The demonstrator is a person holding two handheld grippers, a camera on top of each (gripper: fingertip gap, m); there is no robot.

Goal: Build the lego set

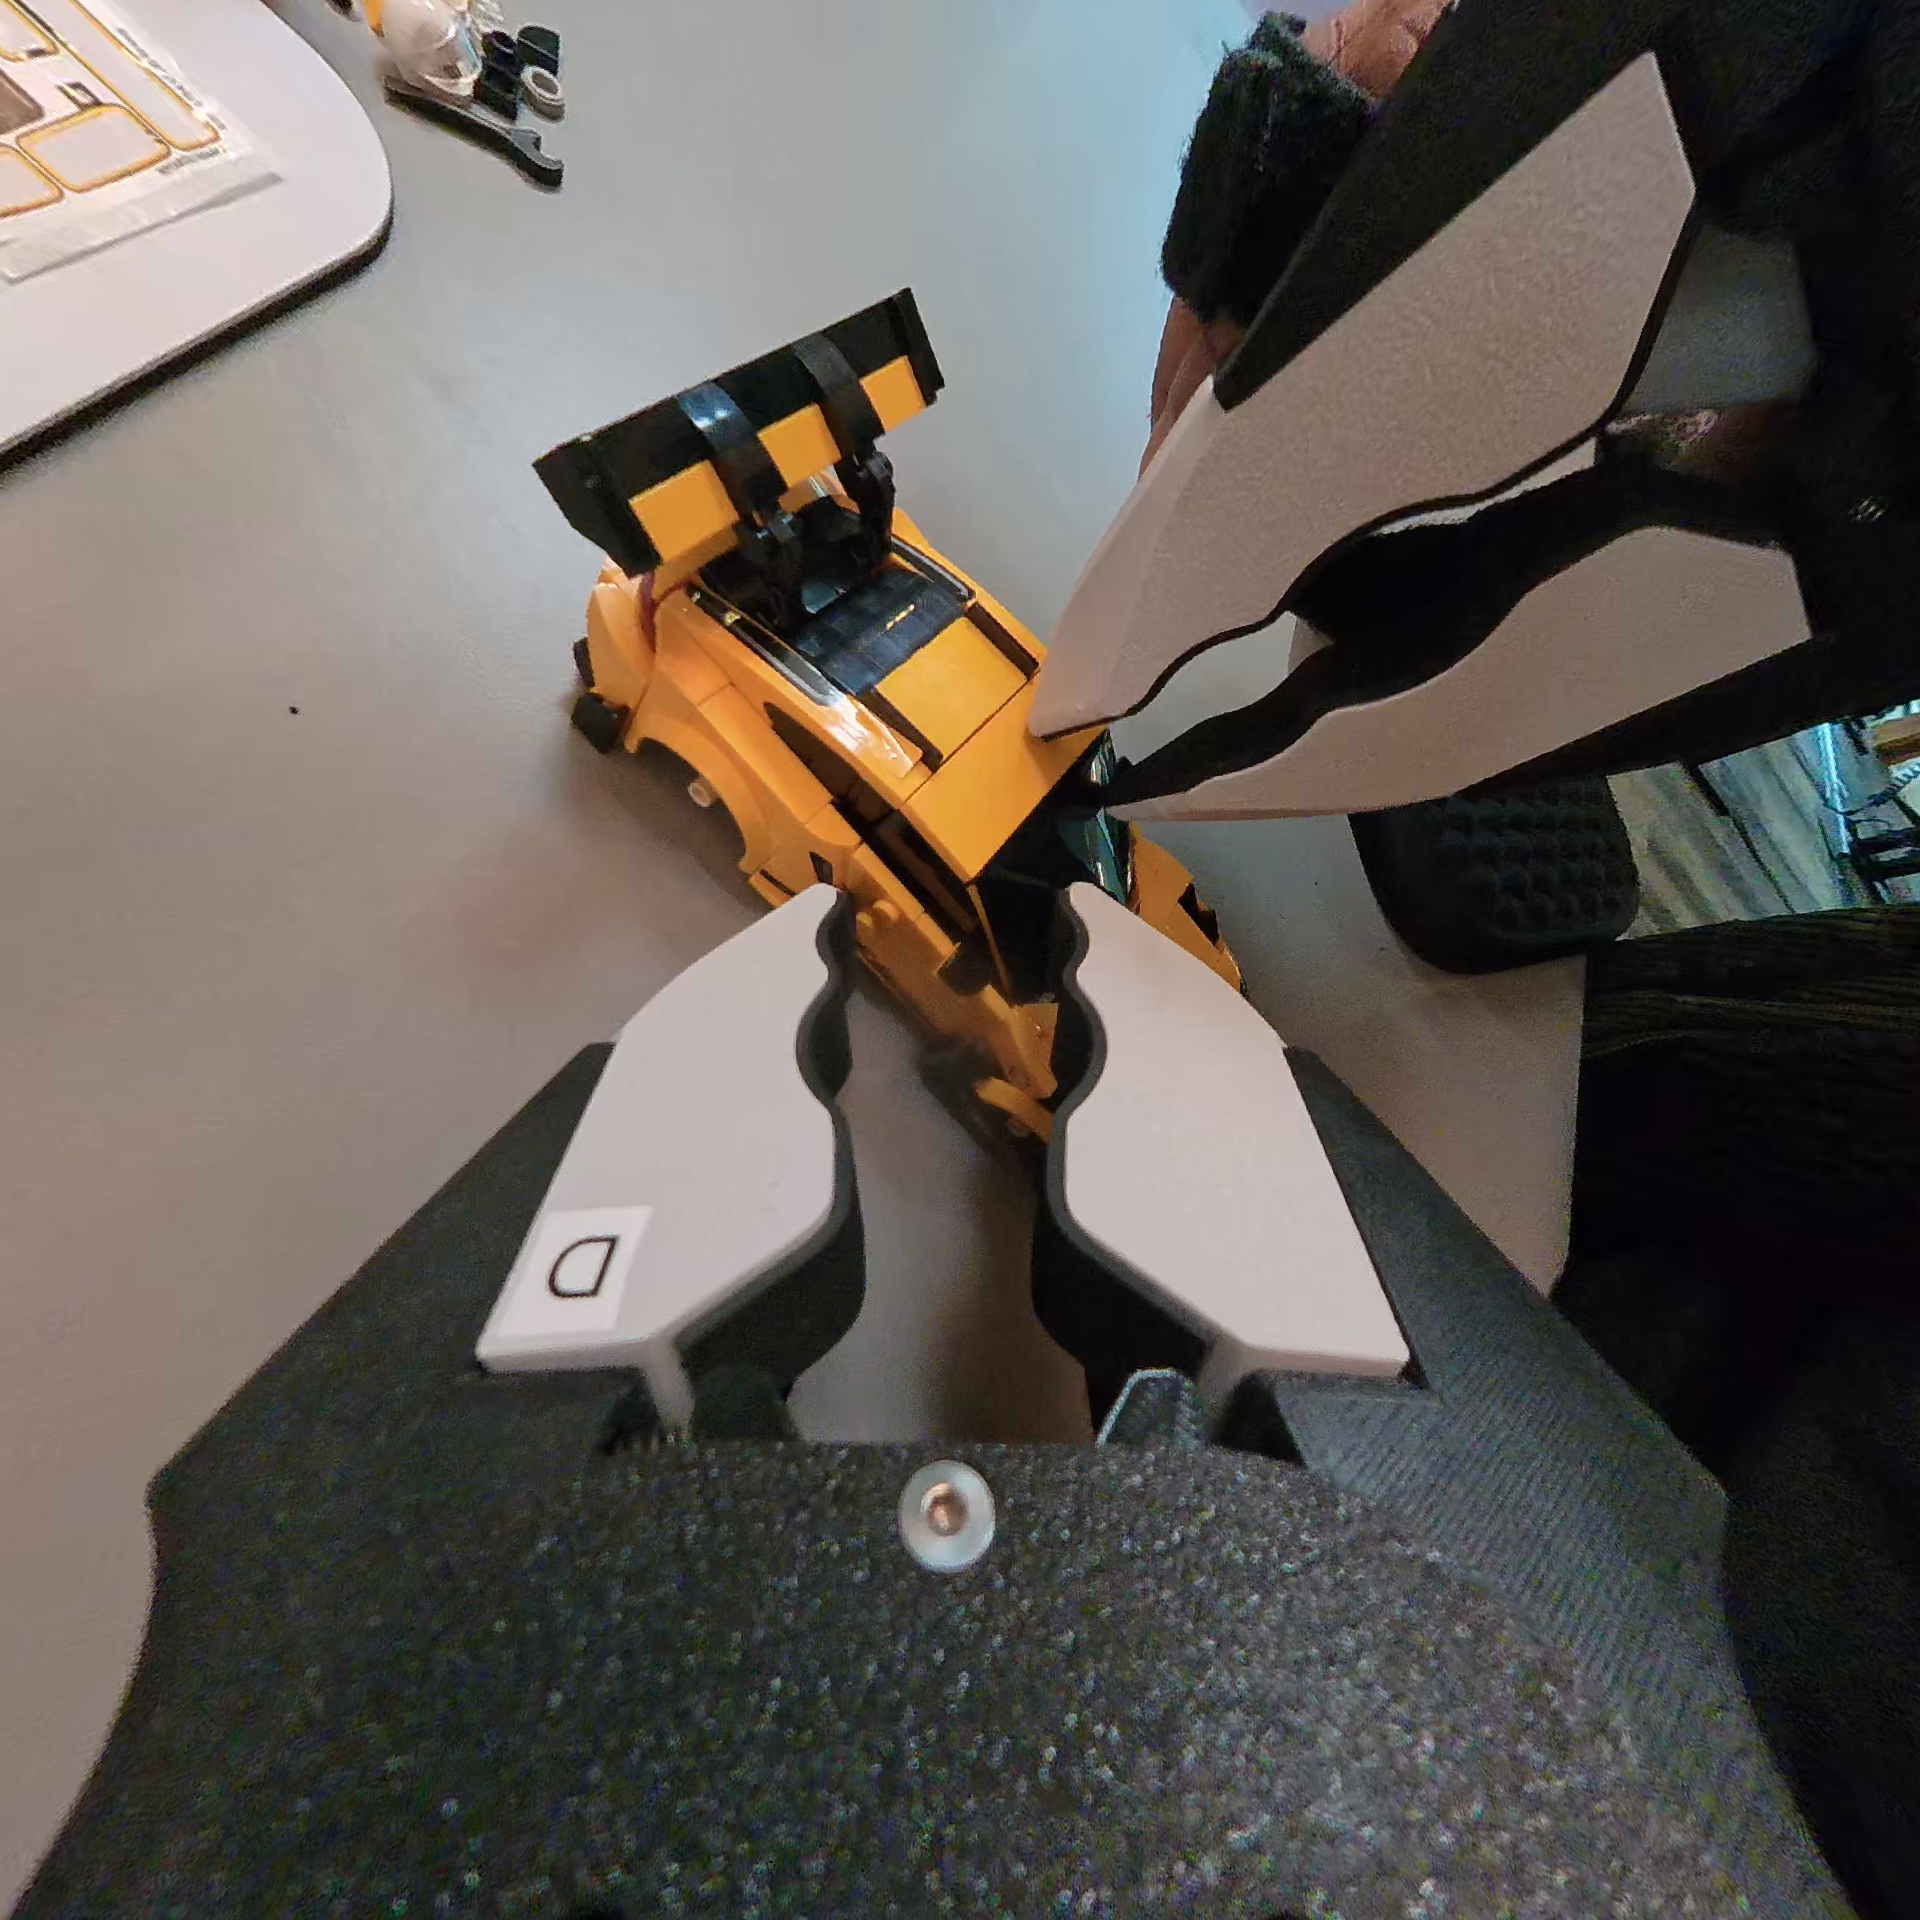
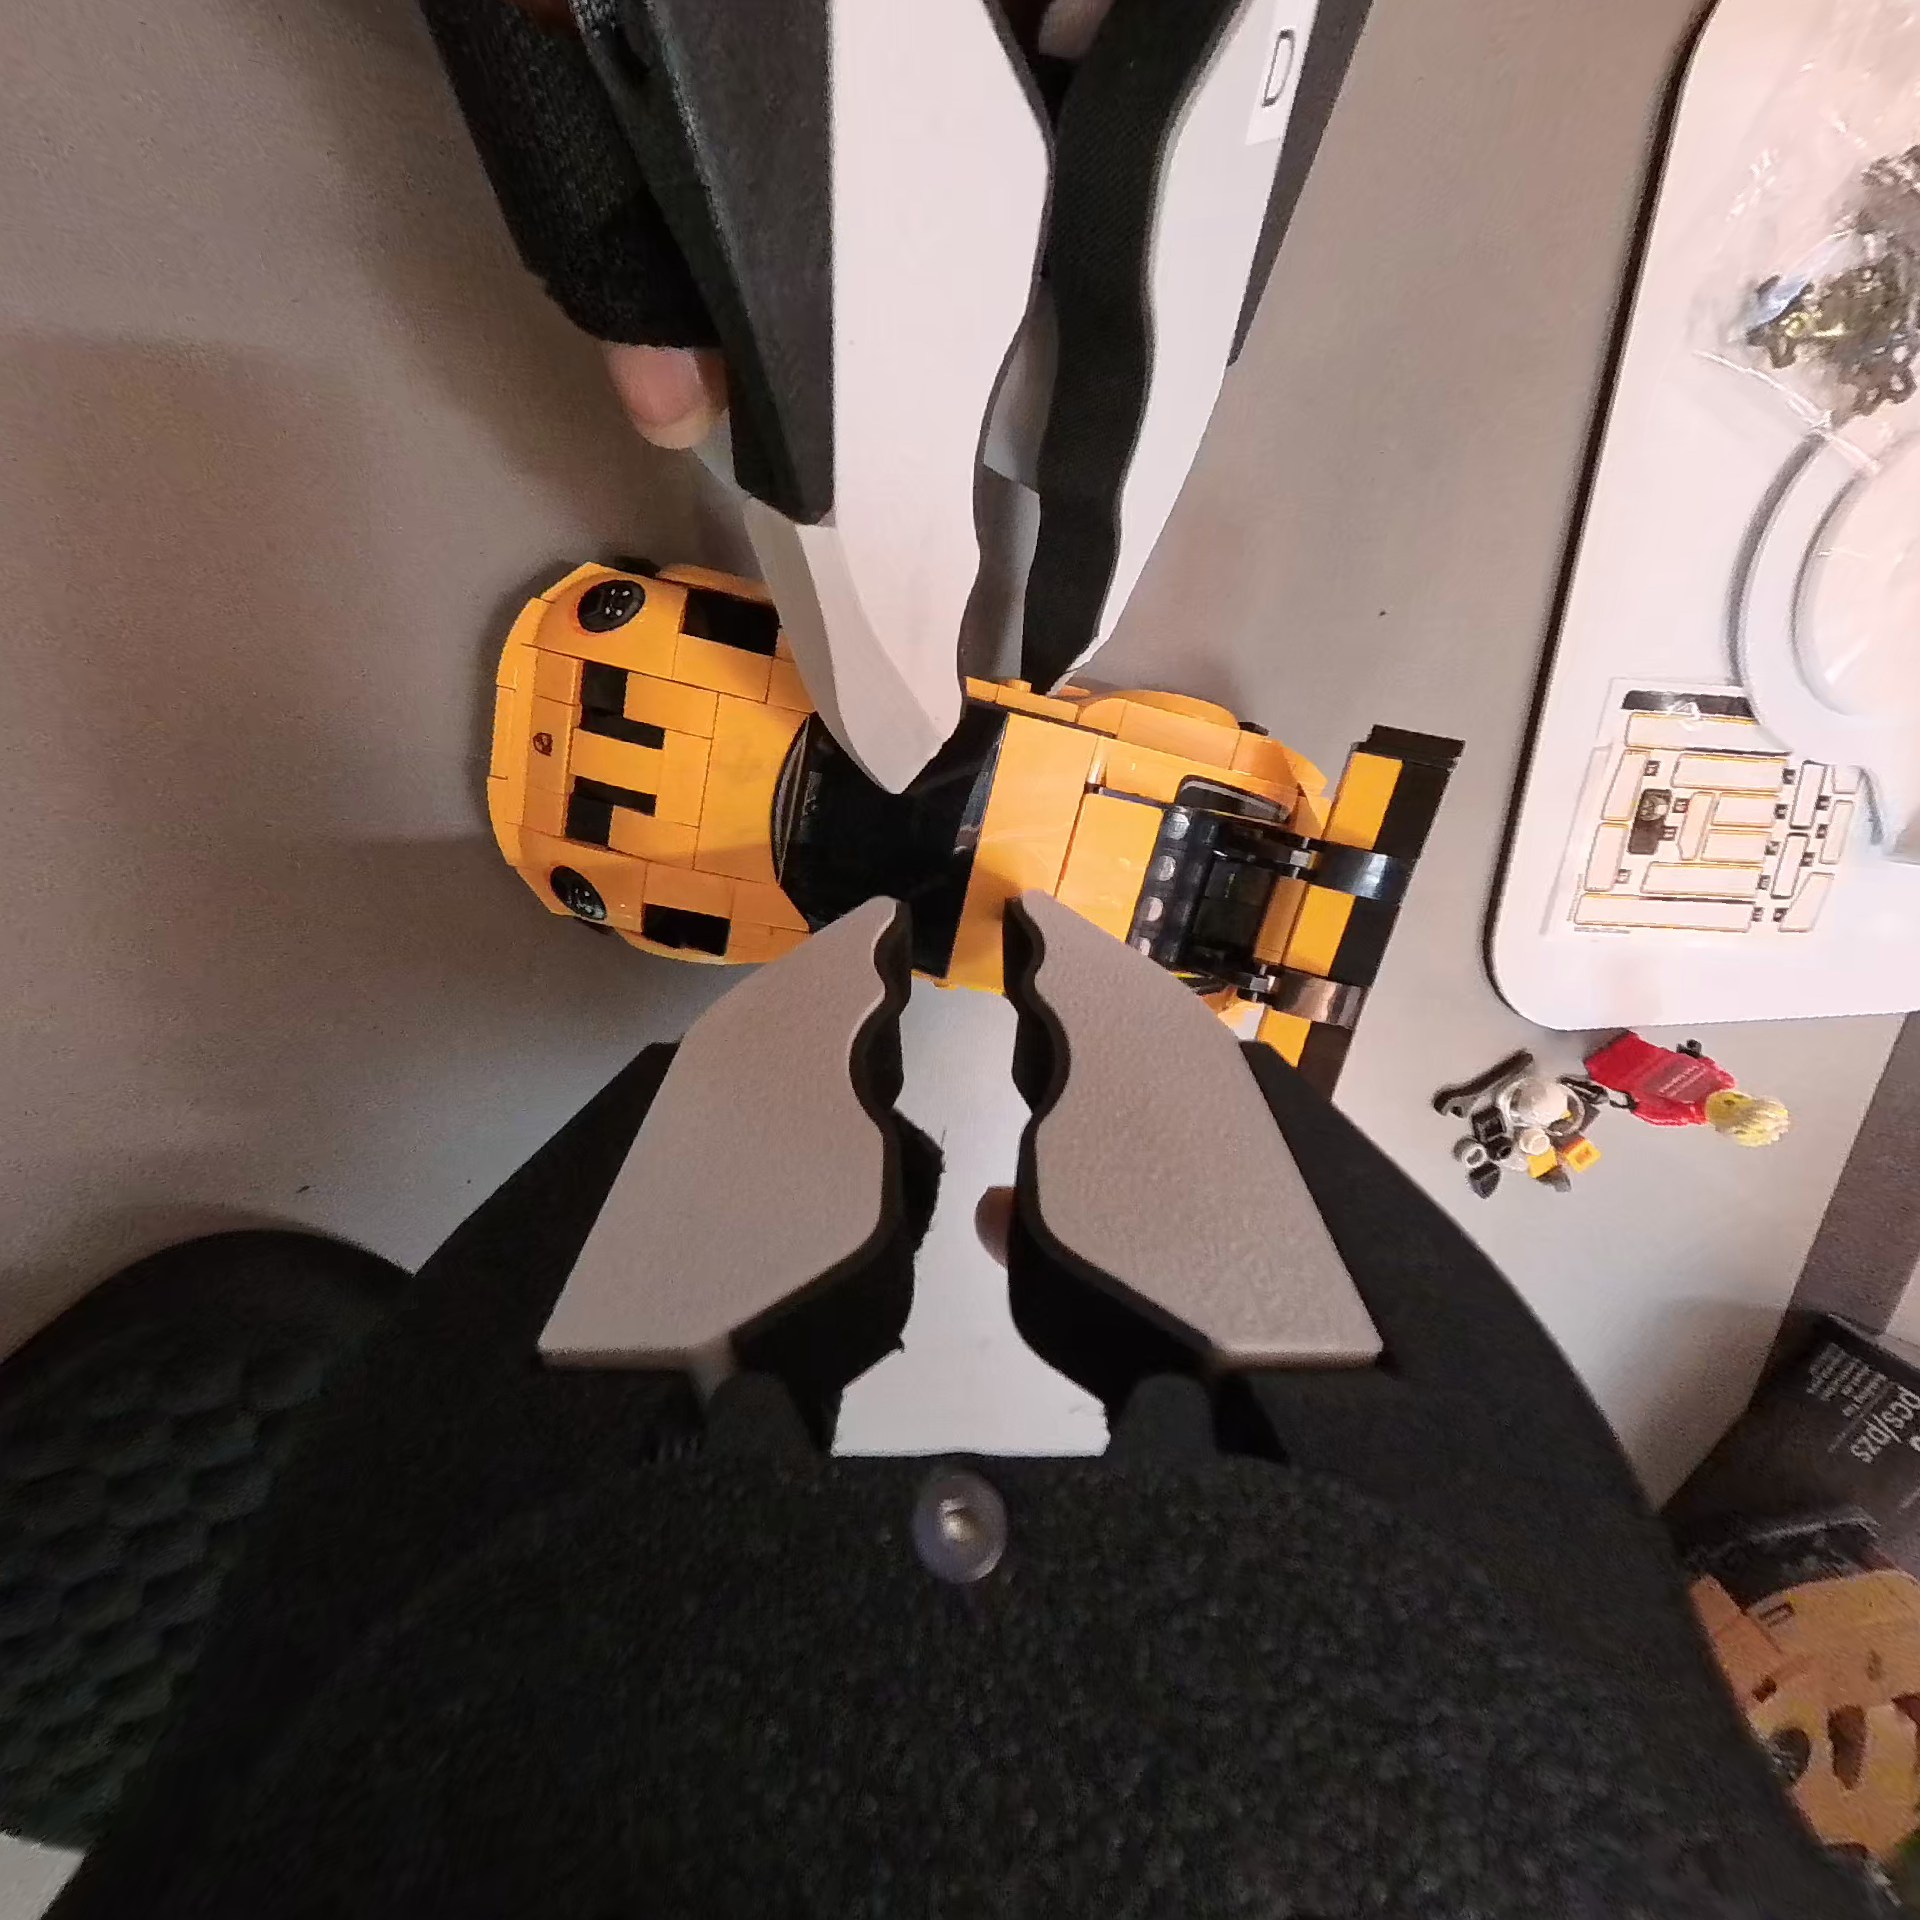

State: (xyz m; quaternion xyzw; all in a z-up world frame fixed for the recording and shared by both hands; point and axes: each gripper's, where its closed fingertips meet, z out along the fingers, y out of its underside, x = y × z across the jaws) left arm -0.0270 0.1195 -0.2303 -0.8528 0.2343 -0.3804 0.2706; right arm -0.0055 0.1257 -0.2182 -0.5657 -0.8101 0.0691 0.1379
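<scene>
Resting on the grey surface (image 2: 260, 935), the yellow lego car (image 2: 727, 748) sat btw. both tongs: left tongs (image 1: 956, 904) apart around its side, right tongs (image 2: 951, 904) apart at its roof. White tray (image 2: 1621, 520) held a sticker sheet (image 2: 1704, 821) & bag of parts (image 2: 1849, 260).

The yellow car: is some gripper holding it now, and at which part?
Both grippers are open at the yellow car, which rests on the table. The left gripper straddles its middle; the right gripper sits at the black cockpit. A firm hold cannot be told.
</scene>
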